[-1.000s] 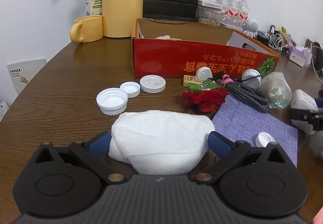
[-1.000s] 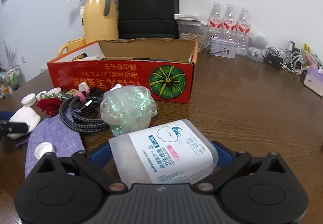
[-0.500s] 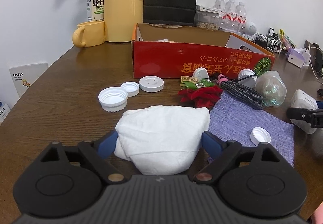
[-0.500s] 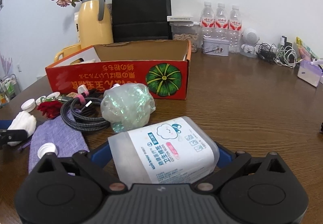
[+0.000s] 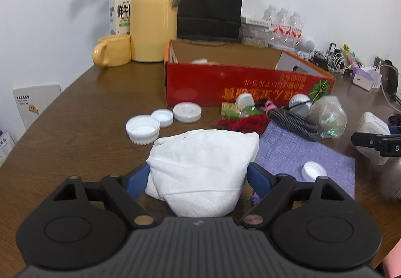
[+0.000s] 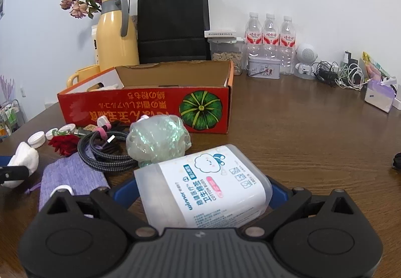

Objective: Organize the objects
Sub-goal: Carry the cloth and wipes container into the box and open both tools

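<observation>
My left gripper (image 5: 198,172) has a soft white tissue bundle (image 5: 200,165) between its blue fingers (image 5: 136,179). Its jaws are closing, and both pads press on the bundle's sides just above the wooden table (image 5: 75,132). My right gripper (image 6: 203,190) is shut on a clear cotton swab box (image 6: 213,177) with a white label, lying tilted between its fingers. From the right wrist view the white bundle (image 6: 25,157) shows at the far left. An open red cardboard box (image 5: 240,87) with a pumpkin picture (image 6: 200,111) stands behind the clutter, with something white inside.
White caps (image 5: 142,127), a red flower (image 5: 240,125), a coiled braided cable (image 6: 105,155), a shiny crumpled bag (image 6: 158,137) and a purple cloth (image 5: 300,152) with a small cap lie before the red box. A yellow flask (image 5: 153,14), mug (image 5: 112,51), black bag (image 6: 173,22) and bottles (image 6: 269,37) line the back.
The left jaws have narrowed onto the white bundle, squeezing it slimmer. Both views have tipped up a little, showing more of the wall. The swab box stays gripped.
</observation>
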